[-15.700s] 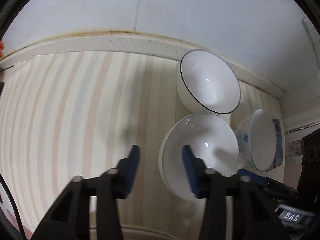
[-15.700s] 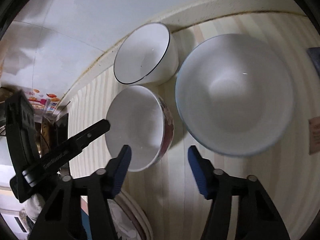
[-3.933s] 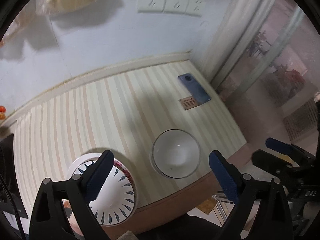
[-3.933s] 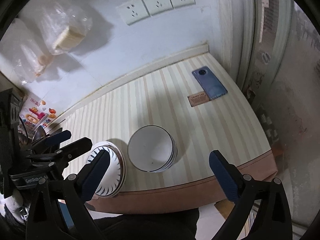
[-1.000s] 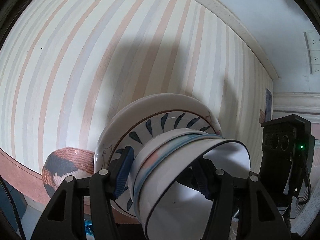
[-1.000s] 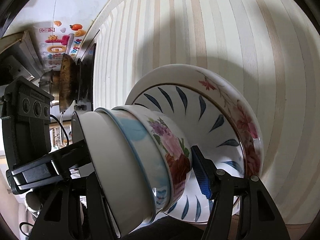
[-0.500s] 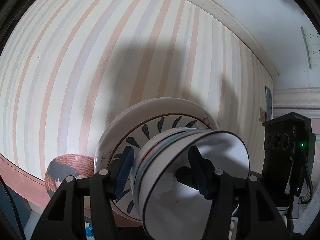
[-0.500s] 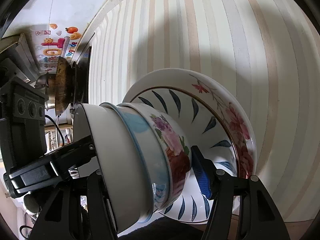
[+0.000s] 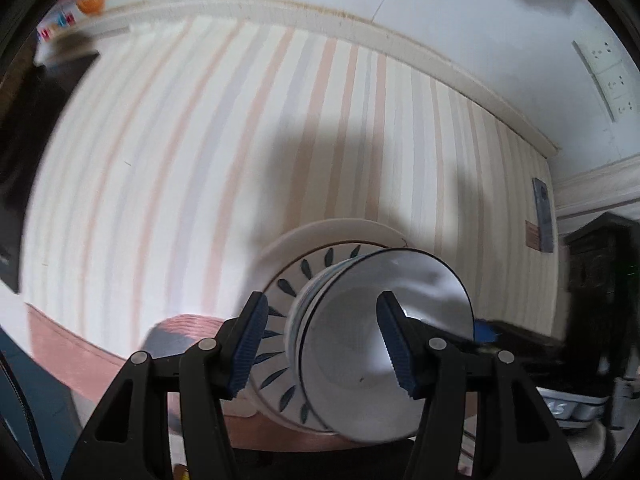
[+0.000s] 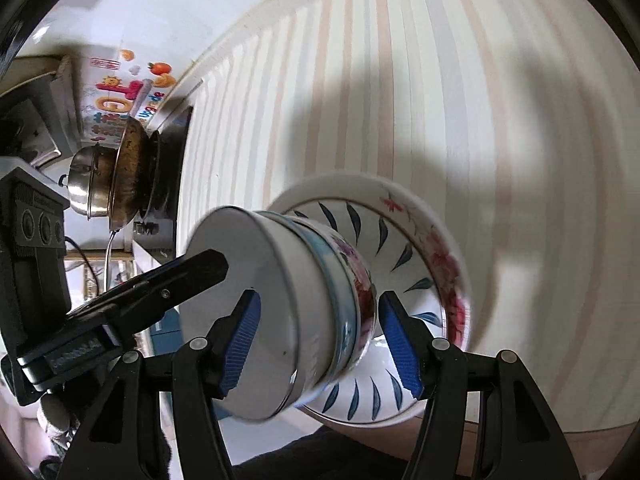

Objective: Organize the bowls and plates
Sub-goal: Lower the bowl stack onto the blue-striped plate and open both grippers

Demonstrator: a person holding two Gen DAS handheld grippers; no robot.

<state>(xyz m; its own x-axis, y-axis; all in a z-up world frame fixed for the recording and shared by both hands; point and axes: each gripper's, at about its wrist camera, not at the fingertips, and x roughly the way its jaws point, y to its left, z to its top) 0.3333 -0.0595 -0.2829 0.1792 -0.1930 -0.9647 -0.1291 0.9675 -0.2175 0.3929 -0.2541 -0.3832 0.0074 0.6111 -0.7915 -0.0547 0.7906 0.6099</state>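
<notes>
A stack of nested bowls [image 9: 384,344] sits on a stack of plates [image 9: 288,280] with blue leaf marks at the counter's front edge. The top bowl is white with a thin dark rim. My left gripper [image 9: 324,344] straddles the bowl stack's near rim, one blue pad outside and one inside the bowl. In the right wrist view my right gripper [image 10: 320,340] has its pads on either side of the bowl stack [image 10: 304,312], whose lowest bowl has red flowers. The top plate [image 10: 420,292] has a floral rim. Whether the pads press the bowls is unclear.
The striped counter [image 9: 200,160] stretches to a white wall. A phone [image 9: 542,216] and a small card lie at the far right. A stove with a pan and metal pot [image 10: 116,184] stands at the counter's left end. A woven brown thing [image 9: 188,332] sits below the front edge.
Both wrist views have pulled back and tilted up, showing more counter and wall. The bowl stack stays on the plates between the fingers of both grippers.
</notes>
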